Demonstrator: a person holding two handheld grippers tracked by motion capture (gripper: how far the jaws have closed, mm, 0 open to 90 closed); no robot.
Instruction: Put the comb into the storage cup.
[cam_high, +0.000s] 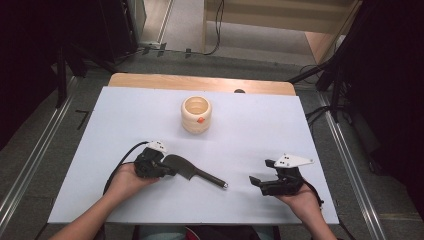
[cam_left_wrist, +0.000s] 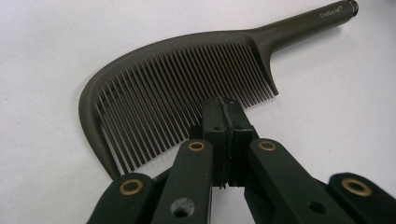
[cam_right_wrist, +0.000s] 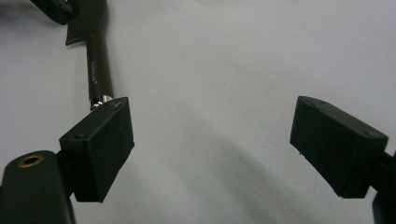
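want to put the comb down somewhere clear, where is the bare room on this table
Free: the far left and far right corners either side of the cup, and the stretch between the comb and the right gripper. Crowded: the near left, with the left gripper and comb.

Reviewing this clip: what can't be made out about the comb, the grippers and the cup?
- Comb: in the left gripper view the closed jaws cover the teeth tips, so whether they pinch any is unclear.
- Print on the comb's handle: too small in both gripper views.
- Cup: its inside is too small in the high view; the orange spot is unidentifiable.
- Right gripper: body cut off by the bottom edge.
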